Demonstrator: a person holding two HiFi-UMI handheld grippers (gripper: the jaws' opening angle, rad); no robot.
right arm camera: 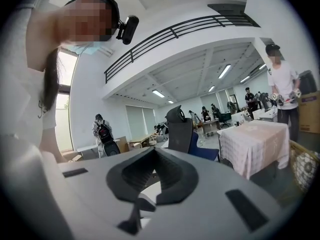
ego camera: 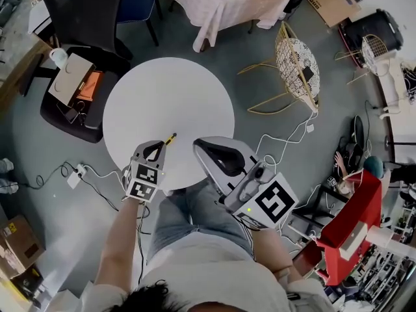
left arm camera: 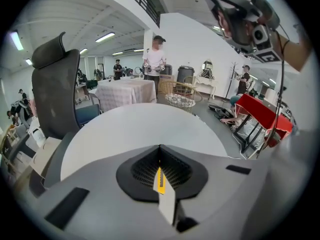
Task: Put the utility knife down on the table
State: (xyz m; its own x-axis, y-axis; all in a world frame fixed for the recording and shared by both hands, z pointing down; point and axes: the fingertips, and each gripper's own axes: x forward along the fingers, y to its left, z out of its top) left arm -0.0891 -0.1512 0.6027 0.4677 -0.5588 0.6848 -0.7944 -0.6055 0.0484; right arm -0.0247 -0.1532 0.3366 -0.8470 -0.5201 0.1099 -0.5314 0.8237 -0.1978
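A utility knife with a yellow slider (left arm camera: pixel 160 183) is clamped between the jaws of my left gripper (left arm camera: pixel 160 148). In the head view its yellow tip (ego camera: pixel 170 138) pokes out past the left gripper (ego camera: pixel 156 149), just above the near edge of the round white table (ego camera: pixel 169 96). The table top (left arm camera: pixel 145 126) fills the ground ahead of those jaws. My right gripper (ego camera: pixel 203 148) is held higher over the table's near right edge, shut with nothing in it. From its own view the right gripper (right arm camera: pixel 155 151) points out across the room.
A black office chair (ego camera: pixel 78 90) with boxes on it stands left of the table. A wire chair (ego camera: pixel 296 64) stands to the right, and a cloth-covered table (ego camera: pixel 221 2) behind. Cables and a power strip (ego camera: pixel 75 174) lie on the floor. A red frame (ego camera: pixel 351 220) stands at right.
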